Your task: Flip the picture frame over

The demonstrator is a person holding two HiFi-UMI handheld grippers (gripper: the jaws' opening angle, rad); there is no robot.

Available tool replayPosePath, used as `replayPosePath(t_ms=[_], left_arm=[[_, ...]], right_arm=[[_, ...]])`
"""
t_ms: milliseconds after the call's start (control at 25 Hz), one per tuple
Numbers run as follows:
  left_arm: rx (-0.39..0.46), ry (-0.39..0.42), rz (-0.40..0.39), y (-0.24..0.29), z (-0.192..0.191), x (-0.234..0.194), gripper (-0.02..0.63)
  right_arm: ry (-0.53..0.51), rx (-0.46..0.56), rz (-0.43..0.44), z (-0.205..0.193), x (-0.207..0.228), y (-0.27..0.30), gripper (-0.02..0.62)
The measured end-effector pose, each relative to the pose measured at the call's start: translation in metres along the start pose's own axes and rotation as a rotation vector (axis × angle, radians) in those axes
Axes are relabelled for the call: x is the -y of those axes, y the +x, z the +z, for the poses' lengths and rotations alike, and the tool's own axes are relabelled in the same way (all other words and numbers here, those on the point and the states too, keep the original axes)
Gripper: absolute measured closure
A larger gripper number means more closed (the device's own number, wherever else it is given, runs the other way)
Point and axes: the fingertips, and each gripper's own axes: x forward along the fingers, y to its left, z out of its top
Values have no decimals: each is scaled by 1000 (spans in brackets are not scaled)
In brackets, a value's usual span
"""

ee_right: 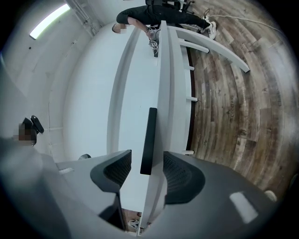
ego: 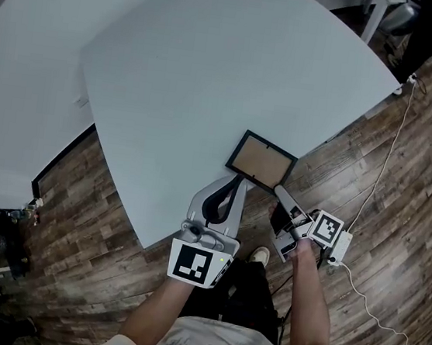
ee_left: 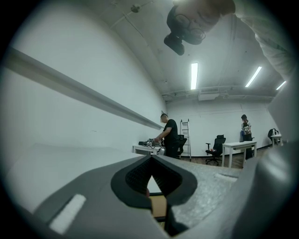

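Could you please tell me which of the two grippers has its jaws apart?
The right gripper: its jaws stand apart on either side of the picture frame's dark edge, whereas the left gripper's jaw tips meet.

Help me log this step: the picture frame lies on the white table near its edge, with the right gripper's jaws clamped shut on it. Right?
No. The right gripper is not clamped: its jaws stand apart, with the picture frame edge-on between them, untouched, as the right gripper view shows. The frame does lie on the white table near its edge.

White table (ego: 213, 66), wood floor (ego: 416, 231), white cable (ego: 391, 150)
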Motion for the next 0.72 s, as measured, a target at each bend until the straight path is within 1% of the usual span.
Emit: replayPosePath(t_ms=[120,200,360,440,600,720], left_arm=[[10,-11,6,0,-1,-1,606],[8,-6,6,0,-2,-1,606],[5,-10,11,-2,-6,0,606],[-12,-1,11,-3,-7,0,606],[-2,-14,13,-3,-10,1,606],[-8,-5,18,-5,-8,-2,606]], right_arm=[[22,5,16,-3,2,3,358],[25,14,22,-3,4,3,376],[18,33,47,-2,1,3,452],[14,43,62,-1,-2,4,488],[31,74,71,-1,-3,4,497],[25,92,69,-1,-3,3,499]])
